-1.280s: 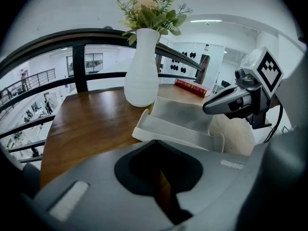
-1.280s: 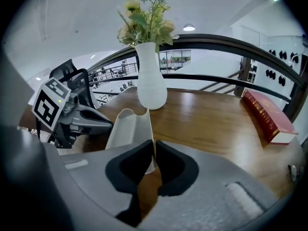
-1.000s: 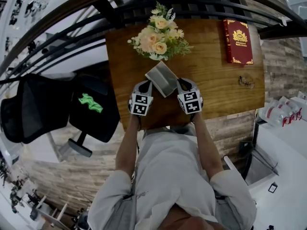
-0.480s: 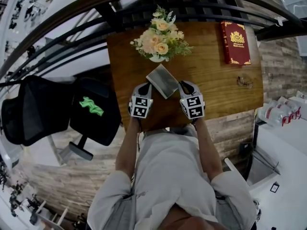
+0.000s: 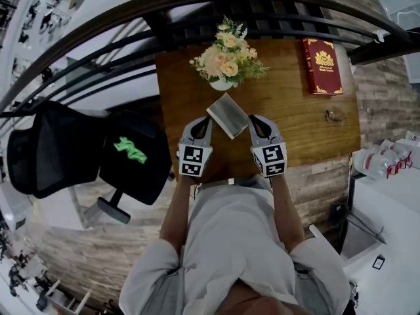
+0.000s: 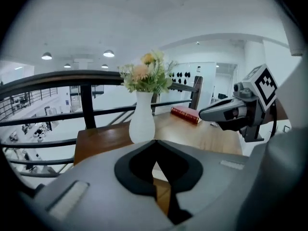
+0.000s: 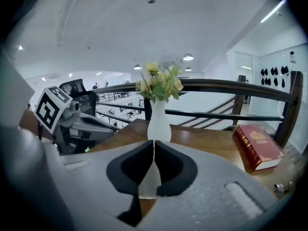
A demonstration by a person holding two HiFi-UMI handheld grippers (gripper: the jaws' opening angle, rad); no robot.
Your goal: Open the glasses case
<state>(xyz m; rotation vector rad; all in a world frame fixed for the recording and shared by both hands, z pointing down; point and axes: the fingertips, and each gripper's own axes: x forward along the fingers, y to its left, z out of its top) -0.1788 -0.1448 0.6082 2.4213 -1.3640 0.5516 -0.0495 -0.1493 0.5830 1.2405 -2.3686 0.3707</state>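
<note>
The left gripper (image 5: 205, 119) and the right gripper (image 5: 252, 119) were each seen with jaws pressed together, nothing clamped. The grey glasses case (image 5: 228, 115) was found between their tips, over the wooden table (image 5: 295, 90).

Nice bright even light from the ceiling lamps (image 6: 46, 56), heavy fisheye warp, black corners, and stuff right near my lens goes soft.

The wooden table (image 5: 289, 120) bears a vase (image 5: 221, 83), red book (image 5: 321, 66), glasses (image 5: 335, 116) and glasses case (image 5: 228, 115).
</note>
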